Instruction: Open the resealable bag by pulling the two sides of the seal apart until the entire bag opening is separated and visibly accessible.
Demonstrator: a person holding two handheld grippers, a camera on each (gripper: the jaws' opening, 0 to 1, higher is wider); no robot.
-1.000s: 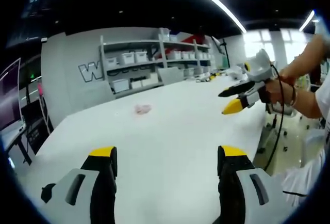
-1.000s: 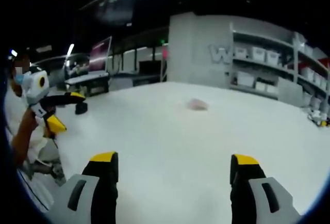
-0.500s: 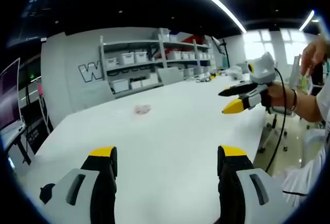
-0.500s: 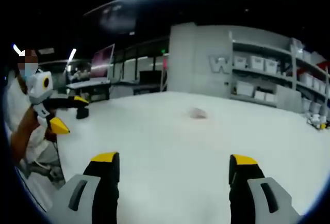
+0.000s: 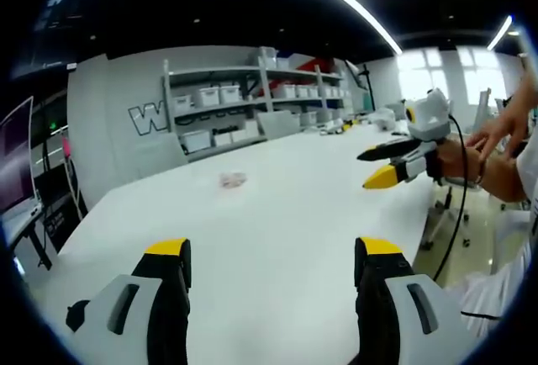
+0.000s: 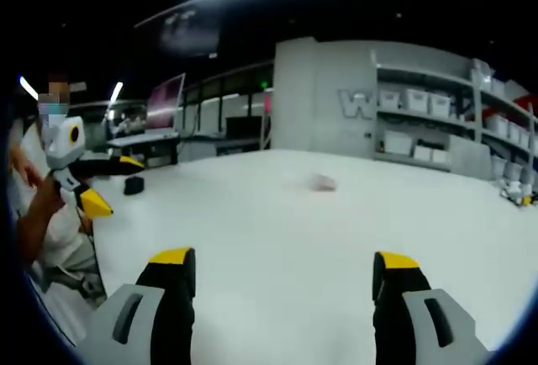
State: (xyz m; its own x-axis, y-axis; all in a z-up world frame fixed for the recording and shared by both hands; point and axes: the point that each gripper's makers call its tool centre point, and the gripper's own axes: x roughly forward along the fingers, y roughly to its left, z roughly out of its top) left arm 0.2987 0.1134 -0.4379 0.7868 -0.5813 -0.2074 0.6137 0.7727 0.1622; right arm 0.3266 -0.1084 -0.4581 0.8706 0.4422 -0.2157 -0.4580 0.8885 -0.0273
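A small pinkish resealable bag [image 5: 231,179] lies flat on the white table [image 5: 286,214], far ahead of both grippers; it shows again as a faint pink patch, the bag [image 6: 321,182]. My left gripper [image 5: 273,250] hangs open over the table's near end, nothing between its yellow-tipped jaws. My right gripper [image 6: 284,259] is open too, equally far from the bag. The right gripper [image 5: 378,165] also enters the left gripper view from the right, held by a hand, its jaws apart. The left gripper [image 6: 105,184] appears at the left of the right gripper view.
Shelves with white bins [image 5: 252,100] stand against the far wall behind the table. A monitor and desks [image 6: 160,113] are off to one side. A person's arm [image 5: 496,159] and white clothing are beside the table edge. Small items [image 6: 517,197] sit at the table's far corner.
Both views have shifted only slightly. The hand near the right gripper has moved, with fingers now spread by it. The bag has stayed put.
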